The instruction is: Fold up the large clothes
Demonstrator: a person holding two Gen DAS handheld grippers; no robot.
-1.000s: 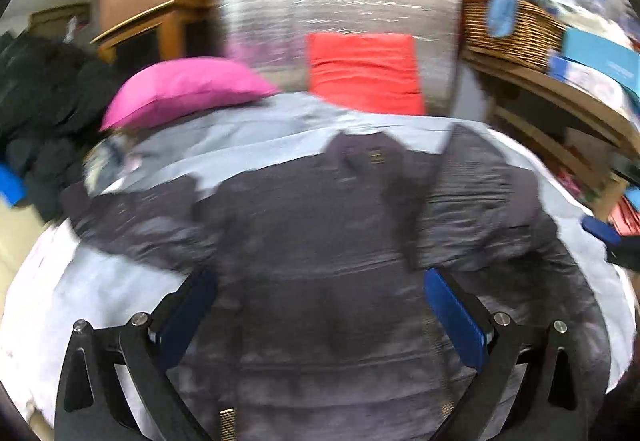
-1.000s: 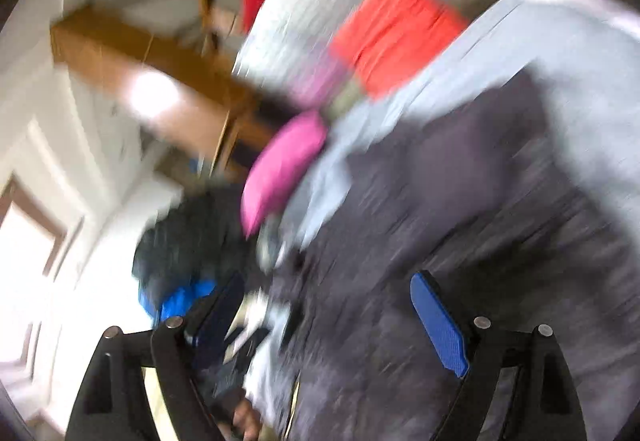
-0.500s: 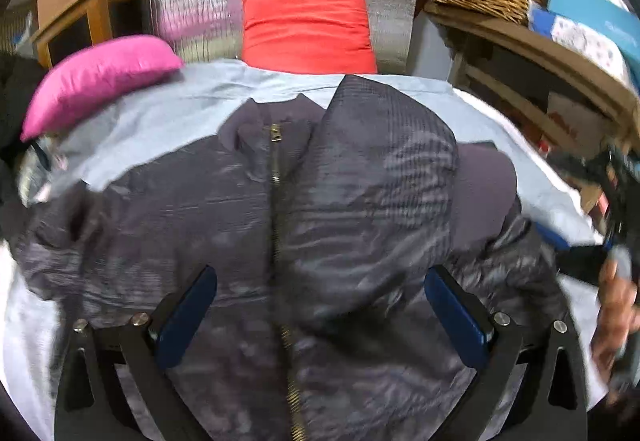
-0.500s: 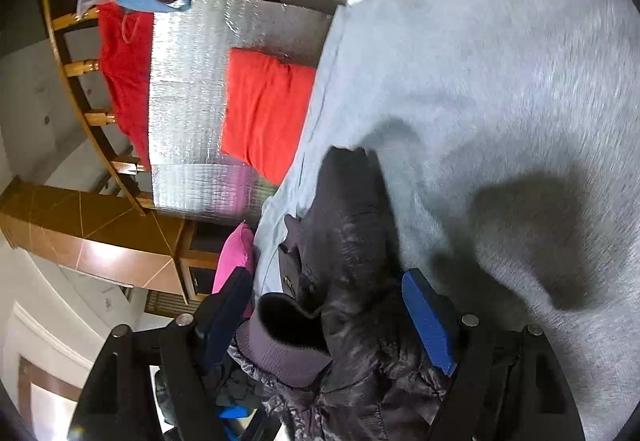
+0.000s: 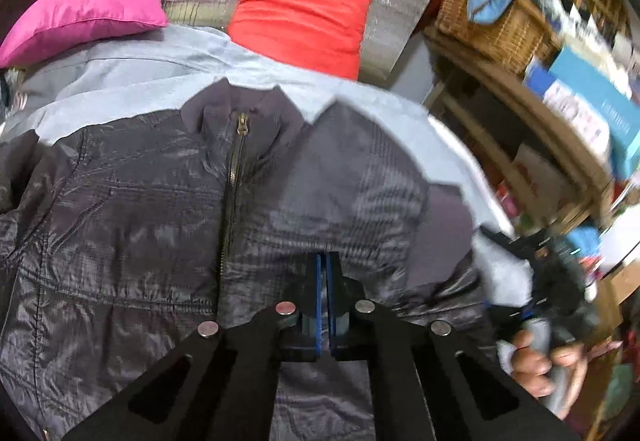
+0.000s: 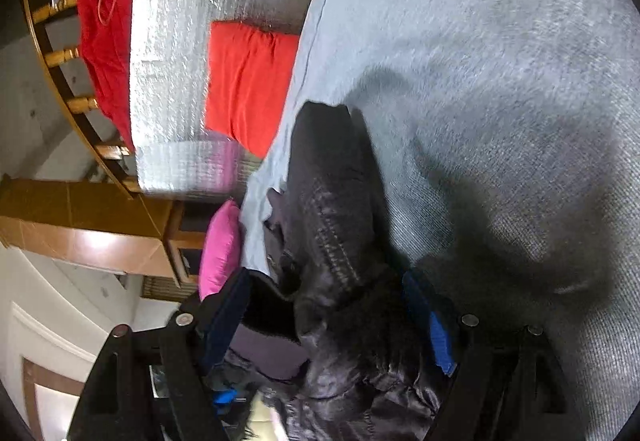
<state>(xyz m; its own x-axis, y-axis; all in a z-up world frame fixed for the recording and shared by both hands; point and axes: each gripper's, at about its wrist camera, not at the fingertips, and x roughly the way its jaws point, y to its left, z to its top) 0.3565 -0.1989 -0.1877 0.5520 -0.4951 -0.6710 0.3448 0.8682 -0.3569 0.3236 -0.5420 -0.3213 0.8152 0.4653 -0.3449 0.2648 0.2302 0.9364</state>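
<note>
Grey bed sheet fills frame centre, dark jacket spread on it, zipper running bottom to top. Folded sleeve lies between the spread right hand-held gripper. Left hand-held gripper, just snapped together, nothing visibly pinched, sits lower centre over fabric.

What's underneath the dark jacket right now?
The dark jacket lies on a pale grey-blue sheet, which shows past its collar and its right edge. One sleeve is folded over the jacket's front. What the sheet covers beneath the jacket is hidden.
</note>
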